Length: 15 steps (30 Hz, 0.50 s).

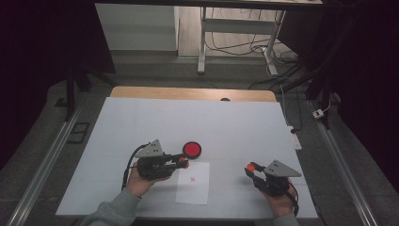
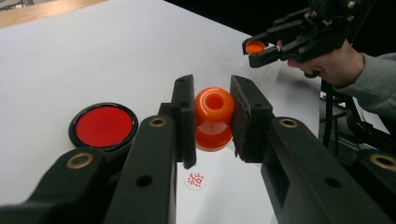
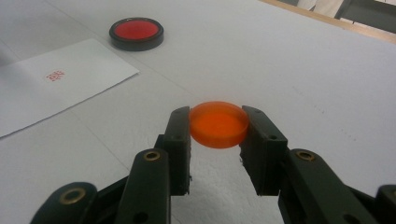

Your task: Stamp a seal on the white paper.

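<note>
Jaws of the left gripper clamp an orange stamp, pads pressing its knob-shaped body from both sides, hollow top facing the camera. Jaws of the right gripper pinch the stamp's flat orange cap at its rim; the same cap shows in the left gripper view, held up off the desk.

High view: left gripper sits over the near-middle of the desk, stamp just above the far-left corner of a white paper sheet. Right gripper is toward the near-right part of the desk, well apart from the sheet, cap at its tip.

Round black ink pad with a red face lies open just beyond the sheet's far edge, near the stamp but not touching. Also seen in the left gripper view and the right gripper view.

Sheet already carries one small red seal print near its middle; in the left gripper view the print lies below the stamp, and in the right gripper view it is plain on the paper.

Progress, judged: cap is off, imprint is on the paper, stamp looks lifted clear of the sheet. Likely left: bring cap and stamp together, close it, set it down. Can't tell whether another print is planned.
</note>
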Motion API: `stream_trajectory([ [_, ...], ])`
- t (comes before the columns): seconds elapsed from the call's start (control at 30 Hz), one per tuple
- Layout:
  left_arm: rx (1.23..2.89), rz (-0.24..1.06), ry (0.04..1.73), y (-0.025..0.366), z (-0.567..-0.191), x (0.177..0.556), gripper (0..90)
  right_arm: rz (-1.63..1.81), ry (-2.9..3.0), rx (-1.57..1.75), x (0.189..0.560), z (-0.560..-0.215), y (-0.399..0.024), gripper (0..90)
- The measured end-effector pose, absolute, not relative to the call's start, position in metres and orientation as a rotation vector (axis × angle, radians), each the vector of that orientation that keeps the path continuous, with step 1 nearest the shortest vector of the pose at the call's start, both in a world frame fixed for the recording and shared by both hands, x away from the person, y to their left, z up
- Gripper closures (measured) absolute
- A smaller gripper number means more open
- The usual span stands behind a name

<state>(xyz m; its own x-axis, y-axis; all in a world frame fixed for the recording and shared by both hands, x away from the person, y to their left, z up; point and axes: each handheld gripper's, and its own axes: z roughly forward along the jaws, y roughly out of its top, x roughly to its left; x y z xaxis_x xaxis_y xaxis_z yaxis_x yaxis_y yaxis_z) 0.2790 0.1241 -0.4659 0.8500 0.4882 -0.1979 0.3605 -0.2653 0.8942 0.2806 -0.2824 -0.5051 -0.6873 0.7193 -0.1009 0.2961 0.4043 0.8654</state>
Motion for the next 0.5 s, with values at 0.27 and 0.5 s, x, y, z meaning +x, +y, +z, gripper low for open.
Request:
stream_trajectory([
  [0.27, 1.875, 0.131, 0.64, 0.1281, -0.4638, 0.2799, 72.1, 1.216, 2.204, 0.863, 0.2807, -0.5052, -0.2817, 63.7],
  [0.5, 1.876, 0.123, 0.646, 0.1278, -0.4642, 0.2805, 72.1, 1.222, 2.202, 0.863, 0.2806, -0.5056, -0.2814, 63.6],
])
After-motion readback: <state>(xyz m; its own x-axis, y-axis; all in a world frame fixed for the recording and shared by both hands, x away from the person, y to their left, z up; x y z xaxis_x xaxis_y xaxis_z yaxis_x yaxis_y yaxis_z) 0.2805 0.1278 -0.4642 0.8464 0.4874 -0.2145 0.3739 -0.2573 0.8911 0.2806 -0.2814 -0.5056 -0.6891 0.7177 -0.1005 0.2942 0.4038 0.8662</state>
